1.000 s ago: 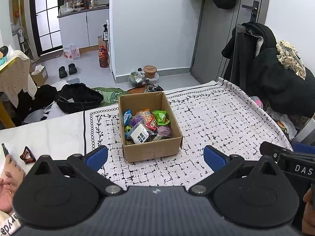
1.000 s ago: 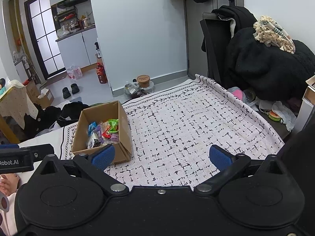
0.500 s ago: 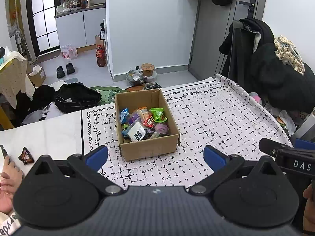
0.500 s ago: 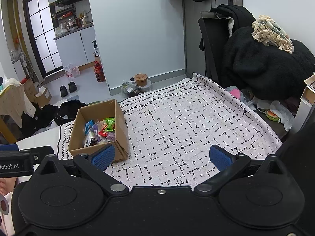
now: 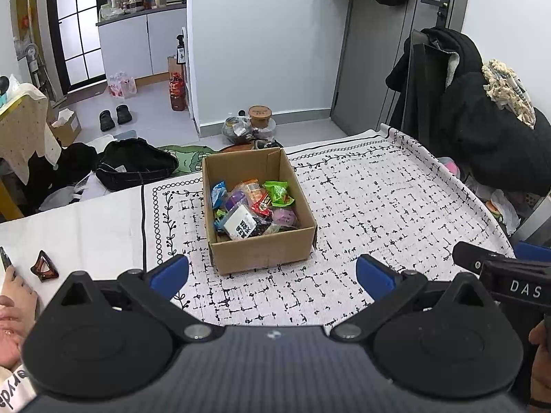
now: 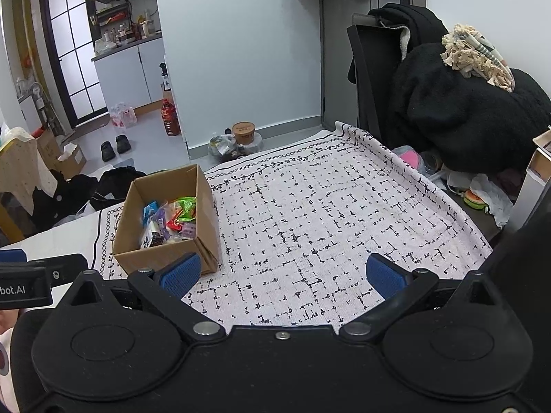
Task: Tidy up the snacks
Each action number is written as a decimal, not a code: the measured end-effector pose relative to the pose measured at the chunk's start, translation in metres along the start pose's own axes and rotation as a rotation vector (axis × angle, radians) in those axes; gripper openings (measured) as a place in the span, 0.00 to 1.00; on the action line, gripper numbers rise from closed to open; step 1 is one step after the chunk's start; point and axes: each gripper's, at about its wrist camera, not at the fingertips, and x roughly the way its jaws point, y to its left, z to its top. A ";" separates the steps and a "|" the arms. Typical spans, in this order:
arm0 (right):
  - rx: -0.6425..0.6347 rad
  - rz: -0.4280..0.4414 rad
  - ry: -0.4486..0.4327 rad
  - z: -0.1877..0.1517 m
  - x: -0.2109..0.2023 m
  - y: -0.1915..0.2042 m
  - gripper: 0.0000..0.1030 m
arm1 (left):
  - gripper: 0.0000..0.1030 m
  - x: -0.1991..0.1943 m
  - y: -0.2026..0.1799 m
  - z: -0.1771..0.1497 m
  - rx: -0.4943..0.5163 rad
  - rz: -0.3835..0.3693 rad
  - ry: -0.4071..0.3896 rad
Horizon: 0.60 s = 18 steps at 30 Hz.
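An open cardboard box (image 5: 261,254) stands on the patterned tablecloth (image 5: 378,206) and holds several snack packets (image 5: 255,206), among them a green one (image 5: 279,192) and a white one with black print (image 5: 239,225). My left gripper (image 5: 272,275) is open and empty, a little in front of the box. In the right wrist view the box (image 6: 162,256) is at the left with the snacks (image 6: 172,216) inside. My right gripper (image 6: 282,275) is open and empty over bare cloth (image 6: 327,213), its left fingertip (image 6: 179,275) near the box's front corner.
A brown hair clip (image 5: 43,266) and a person's hand (image 5: 13,296) lie at the table's left. A chair piled with dark coats (image 6: 447,103) stands at the far right. Bags, shoes and bottles lie on the floor beyond the table's far edge.
Both views have drifted slightly, so the box sits a little lower and nearer the fingers. Both grippers stay open and empty. The box and snacks have not moved.
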 end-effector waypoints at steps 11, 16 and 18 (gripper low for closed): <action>-0.005 -0.004 -0.010 -0.001 -0.005 0.002 1.00 | 1.00 -0.008 -0.002 -0.003 0.004 -0.010 -0.023; -0.012 -0.001 -0.009 -0.002 -0.005 0.003 1.00 | 1.00 -0.011 -0.002 -0.003 0.001 -0.014 -0.032; -0.012 -0.001 -0.009 -0.003 -0.005 0.002 1.00 | 1.00 -0.012 -0.002 -0.003 0.000 -0.015 -0.034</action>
